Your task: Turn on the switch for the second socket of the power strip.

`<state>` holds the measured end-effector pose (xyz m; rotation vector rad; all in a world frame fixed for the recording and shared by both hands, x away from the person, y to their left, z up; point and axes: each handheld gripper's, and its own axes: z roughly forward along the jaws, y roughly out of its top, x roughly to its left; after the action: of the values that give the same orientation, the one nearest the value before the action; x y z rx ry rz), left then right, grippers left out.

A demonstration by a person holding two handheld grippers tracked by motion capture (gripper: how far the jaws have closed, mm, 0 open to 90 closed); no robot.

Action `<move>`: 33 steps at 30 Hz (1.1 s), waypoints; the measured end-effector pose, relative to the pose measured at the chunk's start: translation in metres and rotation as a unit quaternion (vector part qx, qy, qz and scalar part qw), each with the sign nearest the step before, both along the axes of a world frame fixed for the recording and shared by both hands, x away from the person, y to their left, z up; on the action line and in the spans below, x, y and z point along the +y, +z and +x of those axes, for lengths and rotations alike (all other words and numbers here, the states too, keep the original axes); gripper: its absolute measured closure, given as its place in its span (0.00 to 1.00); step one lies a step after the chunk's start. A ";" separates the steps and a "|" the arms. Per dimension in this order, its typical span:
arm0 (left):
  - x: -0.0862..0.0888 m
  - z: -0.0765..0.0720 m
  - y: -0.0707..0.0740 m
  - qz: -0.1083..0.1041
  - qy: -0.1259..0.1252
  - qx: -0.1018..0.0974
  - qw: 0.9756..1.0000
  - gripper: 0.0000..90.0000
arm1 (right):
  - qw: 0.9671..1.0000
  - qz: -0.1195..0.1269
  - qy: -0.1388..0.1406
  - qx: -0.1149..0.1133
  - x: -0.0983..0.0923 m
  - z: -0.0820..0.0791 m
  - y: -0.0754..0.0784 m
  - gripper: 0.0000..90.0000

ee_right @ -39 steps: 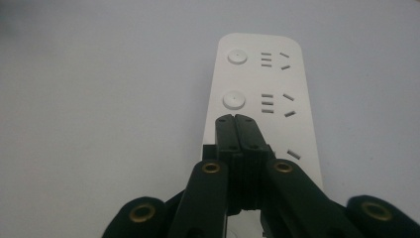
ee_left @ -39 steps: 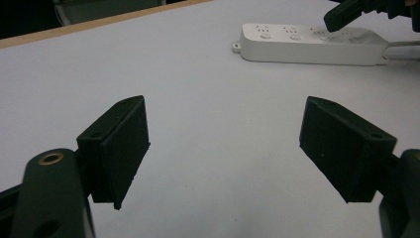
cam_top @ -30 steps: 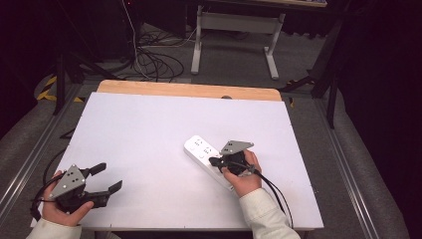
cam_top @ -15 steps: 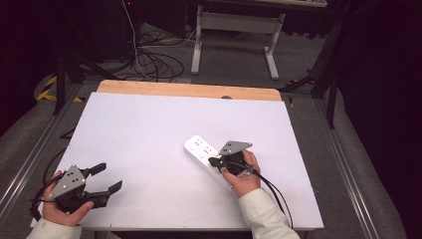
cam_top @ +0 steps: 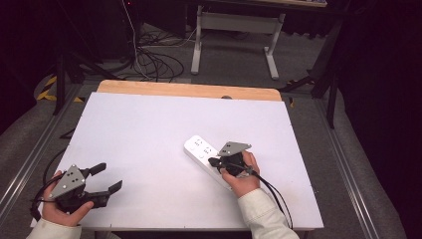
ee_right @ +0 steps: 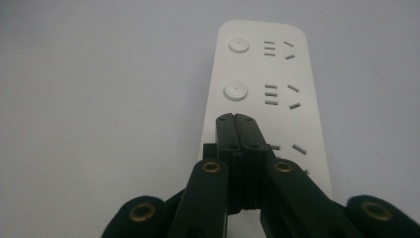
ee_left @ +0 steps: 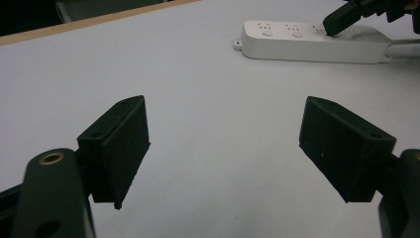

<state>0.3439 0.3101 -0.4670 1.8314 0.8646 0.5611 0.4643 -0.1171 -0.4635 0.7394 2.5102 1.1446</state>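
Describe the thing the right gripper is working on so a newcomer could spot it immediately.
On the white table, look right of centre, just ahead of the person's right hand. There a white power strip lies flat, angled toward the near right edge, with the shut right gripper over it. Round buttons beside its socket slots mark it out.

Power strip (ee_right: 257, 74): smooth white plastic, slight sheen. Tabletop (cam_top: 149, 134): matt white sheet, far edge bare pale wood. Left gripper (ee_left: 223, 148) fingers (ee_left: 121, 144): matt black plastic; brass-coloured metal pivots. Sleeve (cam_top: 263, 214): pale cloth.
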 end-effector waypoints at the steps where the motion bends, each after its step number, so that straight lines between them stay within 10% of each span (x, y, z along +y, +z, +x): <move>1: 0.000 0.000 0.000 0.000 -0.001 0.001 1.000 0.22 | 1.000 -0.001 0.000 -0.001 0.000 0.000 0.000 1.00; 33: 0.000 -0.001 0.001 0.001 -0.002 0.001 1.000 0.22 | 1.000 -0.009 -0.003 0.005 0.002 0.000 -0.002 1.00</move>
<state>0.3431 0.3097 -0.4664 1.8344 0.8622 0.5581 0.4641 -0.1148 -0.4656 0.7494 2.5213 1.1173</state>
